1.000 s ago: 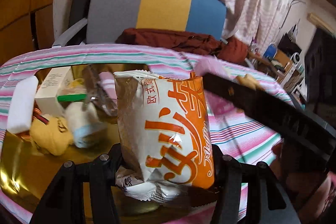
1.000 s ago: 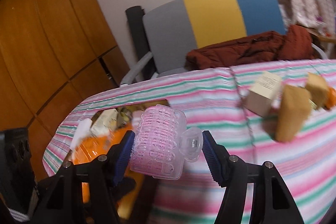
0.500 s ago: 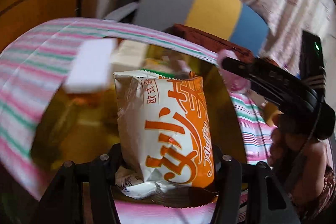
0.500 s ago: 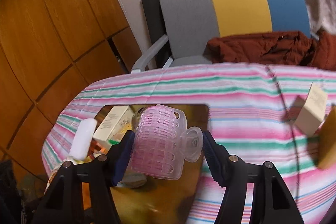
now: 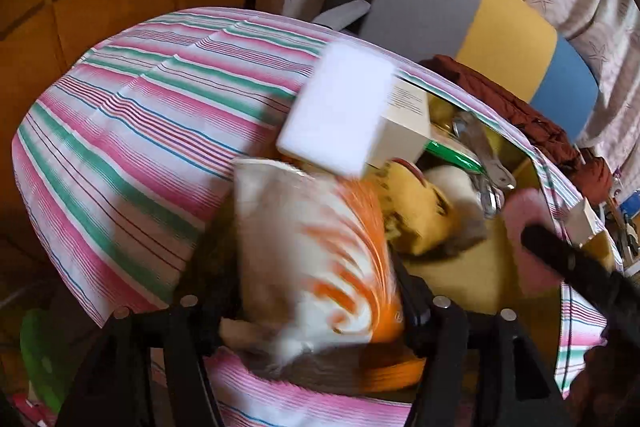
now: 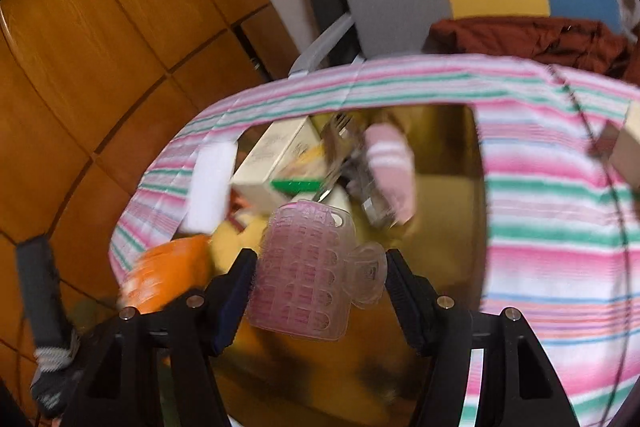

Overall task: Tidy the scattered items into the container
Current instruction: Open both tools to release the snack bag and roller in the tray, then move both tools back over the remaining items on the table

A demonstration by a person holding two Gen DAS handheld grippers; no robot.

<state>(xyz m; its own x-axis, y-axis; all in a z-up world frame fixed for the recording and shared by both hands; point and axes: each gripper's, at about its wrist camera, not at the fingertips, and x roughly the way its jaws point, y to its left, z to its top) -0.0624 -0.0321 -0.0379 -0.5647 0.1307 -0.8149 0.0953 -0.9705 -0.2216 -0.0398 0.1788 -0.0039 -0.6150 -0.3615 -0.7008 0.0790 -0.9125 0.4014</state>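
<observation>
Release over the gold container (image 6: 448, 187): left gripper (image 5: 316, 311), jaws just widening, drops the snack bag (image 5: 316, 259). Right gripper (image 6: 320, 283) clasps the pink hair roller (image 6: 308, 267); best let go lower, near side.

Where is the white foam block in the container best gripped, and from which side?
Probably its upper end, from above. The white foam block stands on end by the left edge of the container, its top free, while a cream box crowds its lower part. Close across thin faces.
</observation>
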